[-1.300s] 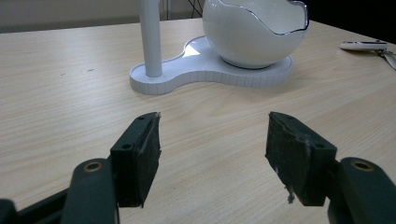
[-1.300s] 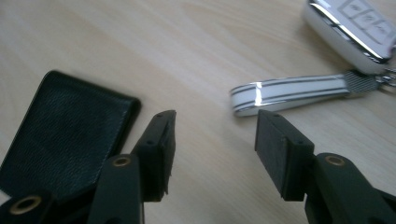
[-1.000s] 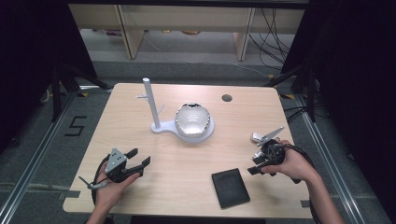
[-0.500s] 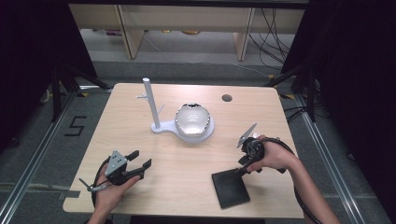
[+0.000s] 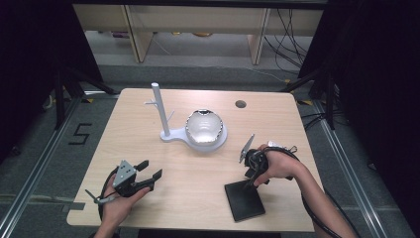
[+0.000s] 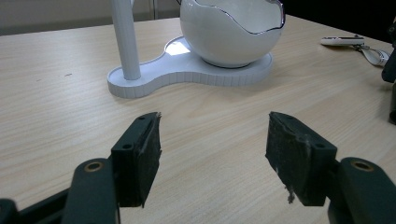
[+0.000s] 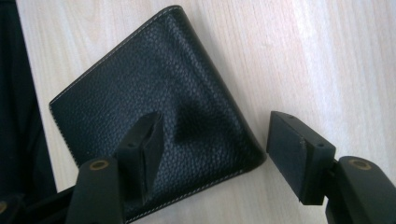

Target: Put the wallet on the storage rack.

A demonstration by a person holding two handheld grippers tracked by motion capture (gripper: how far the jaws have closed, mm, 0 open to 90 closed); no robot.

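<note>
While the left claw (image 5: 148, 174) is held open and idle on the counter (image 5: 198, 173), the open right claw (image 7: 215, 149) is poised over the black wallet (image 7: 154, 112) near the front edge, where closing seems needed next.

1. White post (image 6: 125, 39) runs off the top edge in the left gripper view.
2. Black wallet (image 7: 154, 112) is partly covered by one jaw in the right gripper view.
</note>
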